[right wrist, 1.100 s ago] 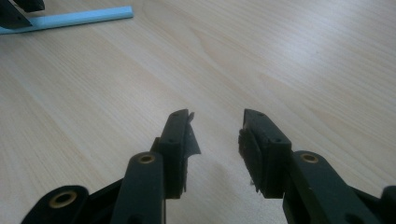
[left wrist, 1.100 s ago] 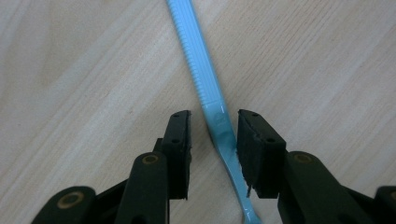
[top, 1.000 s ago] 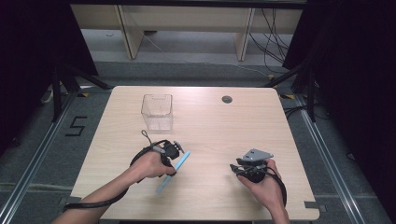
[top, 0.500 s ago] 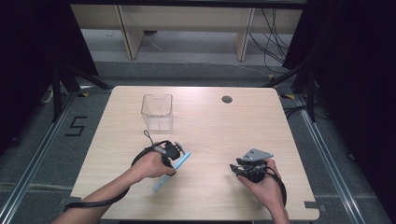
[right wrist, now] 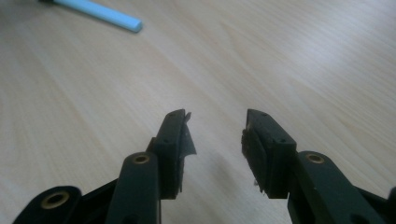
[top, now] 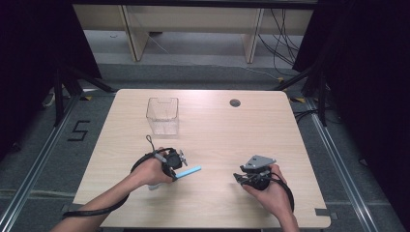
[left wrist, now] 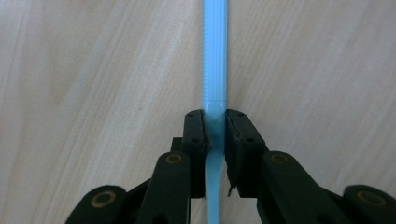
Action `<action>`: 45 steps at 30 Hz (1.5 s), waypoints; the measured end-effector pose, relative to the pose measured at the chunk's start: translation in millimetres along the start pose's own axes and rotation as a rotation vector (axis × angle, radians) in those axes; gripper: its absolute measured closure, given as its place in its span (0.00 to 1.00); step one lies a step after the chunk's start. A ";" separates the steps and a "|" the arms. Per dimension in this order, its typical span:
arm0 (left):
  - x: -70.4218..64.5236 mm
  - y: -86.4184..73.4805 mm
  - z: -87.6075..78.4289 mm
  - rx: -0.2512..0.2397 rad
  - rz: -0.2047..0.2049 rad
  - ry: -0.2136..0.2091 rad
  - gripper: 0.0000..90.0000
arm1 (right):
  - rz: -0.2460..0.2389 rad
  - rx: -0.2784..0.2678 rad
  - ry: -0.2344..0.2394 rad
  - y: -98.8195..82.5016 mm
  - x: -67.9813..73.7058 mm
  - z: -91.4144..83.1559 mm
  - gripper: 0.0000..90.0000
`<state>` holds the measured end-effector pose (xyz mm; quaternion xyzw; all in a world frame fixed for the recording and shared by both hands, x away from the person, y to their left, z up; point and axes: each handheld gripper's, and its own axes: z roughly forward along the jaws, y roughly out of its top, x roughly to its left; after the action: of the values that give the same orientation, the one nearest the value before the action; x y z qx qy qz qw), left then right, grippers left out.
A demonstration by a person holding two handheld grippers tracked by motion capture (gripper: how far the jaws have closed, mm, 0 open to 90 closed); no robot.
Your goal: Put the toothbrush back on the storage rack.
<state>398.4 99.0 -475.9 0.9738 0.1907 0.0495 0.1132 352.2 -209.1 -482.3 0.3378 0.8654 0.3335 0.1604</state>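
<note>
A light-blue stick (left wrist: 215, 70) is clamped between the closed jaws of the left gripper (left wrist: 215, 135), its ribbed edge resolved in the left gripper view; in the high view it is seen low over the table (top: 217, 130), near the front. The right gripper (right wrist: 217, 135) is held with jaws parted and empty, well apart from a clear container (top: 163, 115).

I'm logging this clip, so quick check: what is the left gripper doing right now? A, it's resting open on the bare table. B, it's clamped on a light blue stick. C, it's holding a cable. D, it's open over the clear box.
B: in the left gripper view the left gripper has both jaws pressed against the light blue stick, which runs on past them over the table.
</note>
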 end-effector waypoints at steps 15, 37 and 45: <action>-29.8 -10.5 -22.3 -0.034 0.232 -0.038 0.86 | -0.311 0.104 0.298 48.3 40.5 27.9 0.64; -52.8 0.0 -24.1 -0.053 0.332 -0.054 0.86 | -0.443 0.155 0.473 55.4 57.5 55.7 0.77; -53.9 1.3 -25.0 -0.055 0.351 -0.043 0.86 | -0.436 0.171 0.487 53.7 62.6 56.7 0.84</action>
<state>345.6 82.2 -454.2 0.9896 0.0141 0.0526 0.1334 361.3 -109.7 -490.0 0.0672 0.9550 0.2885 -0.0123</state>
